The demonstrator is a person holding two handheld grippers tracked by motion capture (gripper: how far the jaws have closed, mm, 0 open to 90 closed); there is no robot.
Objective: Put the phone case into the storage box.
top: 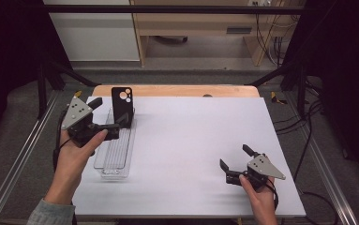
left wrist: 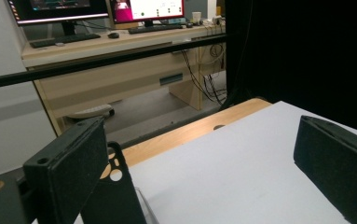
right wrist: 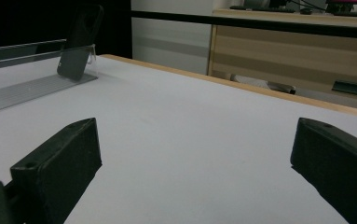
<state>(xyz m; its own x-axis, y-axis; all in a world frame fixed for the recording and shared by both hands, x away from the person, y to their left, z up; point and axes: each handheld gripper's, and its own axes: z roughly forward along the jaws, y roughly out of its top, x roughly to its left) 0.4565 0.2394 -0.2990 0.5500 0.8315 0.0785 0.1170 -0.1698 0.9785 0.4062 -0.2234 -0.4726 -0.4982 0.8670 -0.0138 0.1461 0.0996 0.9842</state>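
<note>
Standing upright at the far end of the clear tray (top: 114, 161), the black phone case (top: 122, 105) sits just beside the left gripper (top: 103, 115), whose jaws are spread apart around nothing. Well away from the tray, the right gripper (top: 235, 157) rests wide open.

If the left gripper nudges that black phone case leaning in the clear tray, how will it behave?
The phone case stands nearly upright against the far end of the clear tray, so a sideways nudge would probably tip it. It looks thin and hollow, so likely light and somewhat flexible under the jaws. The left gripper, open, sits beside it.
</note>
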